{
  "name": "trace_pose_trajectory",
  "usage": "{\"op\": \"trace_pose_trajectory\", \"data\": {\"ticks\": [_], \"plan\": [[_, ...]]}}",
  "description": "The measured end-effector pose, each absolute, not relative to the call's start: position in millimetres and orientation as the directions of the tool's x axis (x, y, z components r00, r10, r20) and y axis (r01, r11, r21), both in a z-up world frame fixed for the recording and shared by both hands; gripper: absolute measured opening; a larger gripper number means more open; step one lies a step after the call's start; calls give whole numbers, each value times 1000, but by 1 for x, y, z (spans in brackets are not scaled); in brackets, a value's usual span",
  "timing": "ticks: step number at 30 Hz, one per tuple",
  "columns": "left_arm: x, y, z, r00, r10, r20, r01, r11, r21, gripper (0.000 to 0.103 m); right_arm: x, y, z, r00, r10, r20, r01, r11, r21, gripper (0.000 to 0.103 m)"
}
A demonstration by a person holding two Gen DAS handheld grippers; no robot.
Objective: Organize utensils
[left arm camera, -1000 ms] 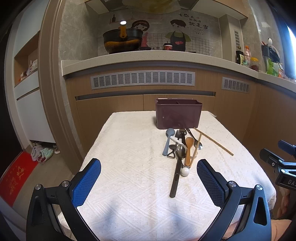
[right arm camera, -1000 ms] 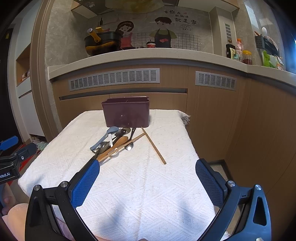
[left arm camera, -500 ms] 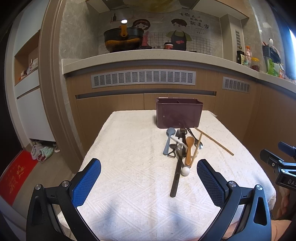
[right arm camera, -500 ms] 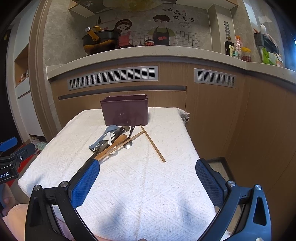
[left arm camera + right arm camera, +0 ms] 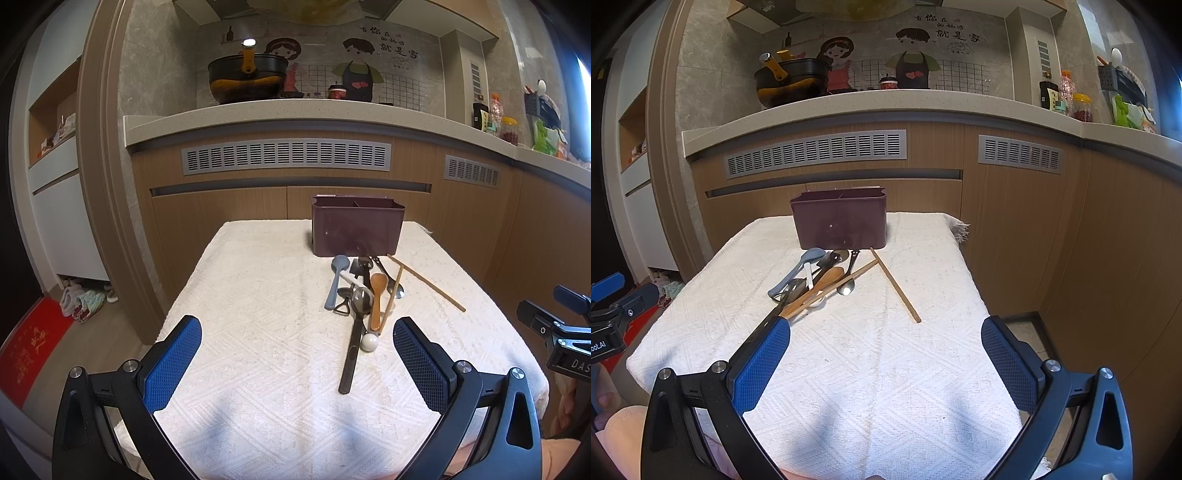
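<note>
Hovering over white textured tablecloth (image 5: 258, 332): left gripper (image 5: 297, 354), right gripper (image 5: 885, 354), both spread wide, nothing held. Utensil pile (image 5: 364, 291) heaped before dark maroon plastic caddy (image 5: 356, 230).

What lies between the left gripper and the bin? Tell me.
In the left wrist view, bare white cloth lies ahead of the open left gripper, then the pile of utensils right in front of the bin.
</note>
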State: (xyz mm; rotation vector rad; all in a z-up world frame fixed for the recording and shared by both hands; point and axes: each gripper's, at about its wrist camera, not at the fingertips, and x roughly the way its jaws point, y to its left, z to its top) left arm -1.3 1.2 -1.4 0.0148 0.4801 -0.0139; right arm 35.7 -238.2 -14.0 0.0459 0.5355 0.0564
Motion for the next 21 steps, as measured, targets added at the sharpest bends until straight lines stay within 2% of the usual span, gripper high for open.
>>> {"op": "trace_pose_trajectory", "data": {"ticks": [21], "plan": [[5,-2,-2,883,-30,-469,40,999,13,103,37,-239,-16,852,62,-520,-38,998,56,103]]}}
